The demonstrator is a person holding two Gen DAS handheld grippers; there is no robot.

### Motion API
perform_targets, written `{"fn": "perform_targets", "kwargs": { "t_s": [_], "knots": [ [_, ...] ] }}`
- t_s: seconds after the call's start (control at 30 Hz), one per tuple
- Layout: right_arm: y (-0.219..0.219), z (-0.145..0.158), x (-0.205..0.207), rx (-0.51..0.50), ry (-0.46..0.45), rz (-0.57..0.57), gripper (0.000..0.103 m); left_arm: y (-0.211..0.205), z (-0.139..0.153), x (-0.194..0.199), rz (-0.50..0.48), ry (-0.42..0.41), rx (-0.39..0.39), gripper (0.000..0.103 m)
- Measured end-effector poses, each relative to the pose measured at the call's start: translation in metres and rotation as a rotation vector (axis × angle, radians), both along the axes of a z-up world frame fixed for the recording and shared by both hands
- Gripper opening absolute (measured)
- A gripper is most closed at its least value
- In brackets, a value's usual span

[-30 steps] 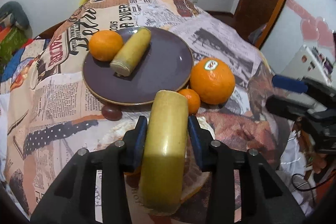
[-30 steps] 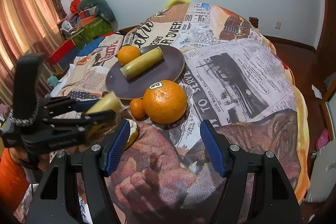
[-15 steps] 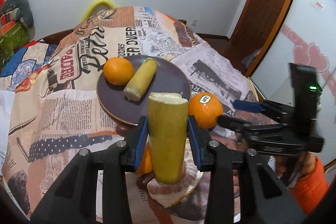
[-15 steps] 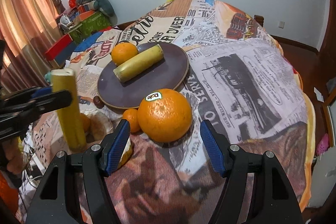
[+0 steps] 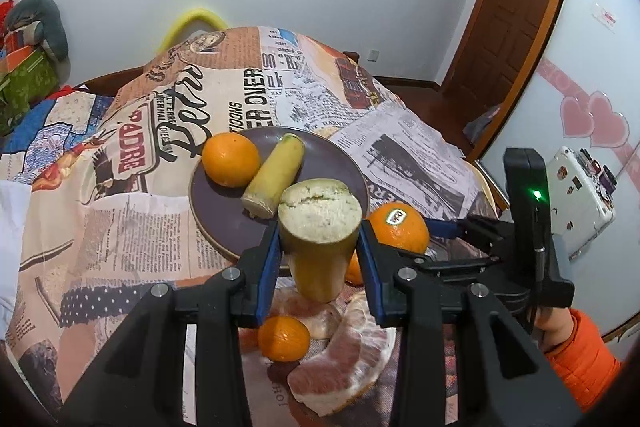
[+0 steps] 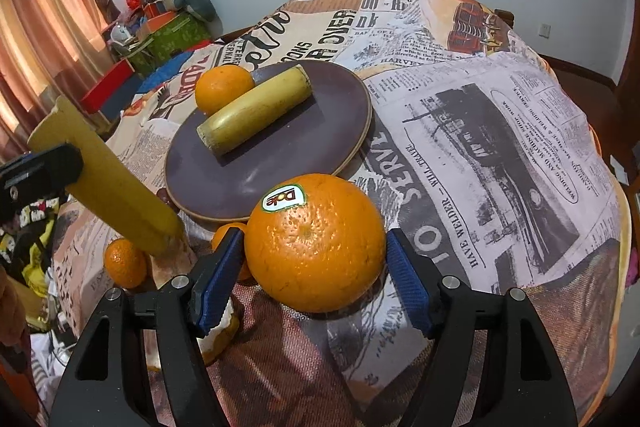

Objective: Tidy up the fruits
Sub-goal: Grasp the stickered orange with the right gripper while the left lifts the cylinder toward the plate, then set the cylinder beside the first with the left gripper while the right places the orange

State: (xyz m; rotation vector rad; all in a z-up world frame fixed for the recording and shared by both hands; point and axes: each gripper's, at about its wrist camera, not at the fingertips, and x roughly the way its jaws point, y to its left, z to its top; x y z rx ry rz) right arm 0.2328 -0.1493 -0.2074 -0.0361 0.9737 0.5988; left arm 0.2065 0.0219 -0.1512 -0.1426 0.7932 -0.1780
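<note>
My left gripper is shut on a yellow sugarcane piece, holding it lifted and tilted near the plate's near edge; it also shows in the right wrist view. A dark purple plate holds an orange and a second sugarcane piece. My right gripper is open, its jaws on either side of a large stickered orange resting on the cloth by the plate. I cannot tell whether the pads touch it.
Small mandarins and pomelo segments lie on the newspaper-print cloth below my left gripper. A small dark fruit sits by the plate's edge. Boxes and clutter stand beyond the far left.
My left gripper has lifted the sugarcane piece up and tilted its cut end toward the camera. My right gripper has moved forward so its jaws flank the large orange.
</note>
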Motion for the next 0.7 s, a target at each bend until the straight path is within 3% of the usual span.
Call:
{"fn": "perform_targets", "kwargs": {
  "t_s": [0.2,0.7],
  "knots": [
    [-0.003,0.006,0.0,0.023,0.003,-0.002,0.067,0.01,0.006,0.001,0.03,-0.019,-0.001,0.037],
    [-0.008,0.05,0.009,0.059,-0.13,-0.029,0.067,0.018,0.008,0.026,0.055,-0.033,0.046,0.037]
  ]
}}
